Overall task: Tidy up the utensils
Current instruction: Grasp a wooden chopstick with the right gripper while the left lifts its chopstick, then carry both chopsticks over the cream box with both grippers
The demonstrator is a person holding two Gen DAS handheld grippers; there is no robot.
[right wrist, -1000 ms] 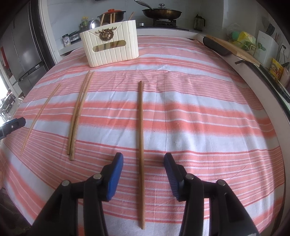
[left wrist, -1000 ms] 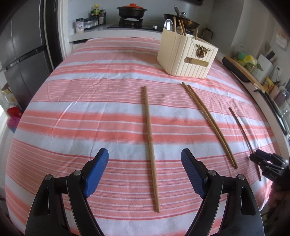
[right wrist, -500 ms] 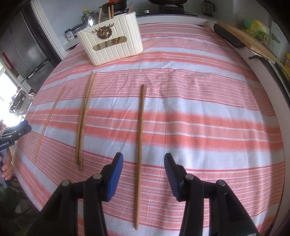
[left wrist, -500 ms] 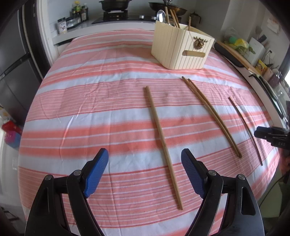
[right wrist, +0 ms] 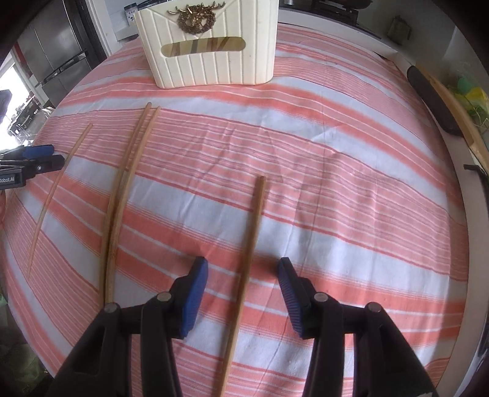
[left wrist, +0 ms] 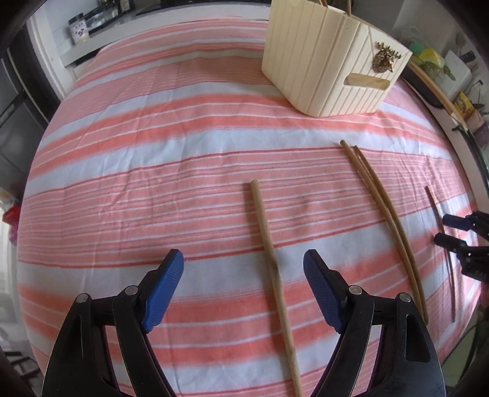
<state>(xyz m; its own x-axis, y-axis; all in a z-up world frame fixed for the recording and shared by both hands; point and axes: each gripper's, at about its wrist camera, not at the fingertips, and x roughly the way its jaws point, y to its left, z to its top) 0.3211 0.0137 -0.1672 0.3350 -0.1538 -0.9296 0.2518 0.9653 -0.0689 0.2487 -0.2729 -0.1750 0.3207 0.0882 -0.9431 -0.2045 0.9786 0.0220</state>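
Several wooden chopsticks lie on the striped cloth in front of a cream utensil holder (left wrist: 324, 61) (right wrist: 211, 52). My left gripper (left wrist: 243, 259) hovers over one pale chopstick (left wrist: 266, 232), which runs between its blue pads untouched; its jaws are closing. My right gripper (right wrist: 242, 262) stands open astride another chopstick (right wrist: 250, 244), pads clear of it. A pair of chopsticks (left wrist: 385, 213) (right wrist: 122, 189) lies between the two. Each gripper shows at the edge of the other's view: the right gripper (left wrist: 449, 227) and the left gripper (right wrist: 53, 155).
The holder has chopsticks standing in it. A counter with jars (left wrist: 79, 29) runs behind the table. A fridge (right wrist: 55, 52) stands at the left. A wooden board (right wrist: 452, 103) lies along the right edge.
Both grippers have moved forward along their chopsticks toward the holder, which now looks larger and nearer. The left jaws have narrowed slightly. The chopsticks have not moved.
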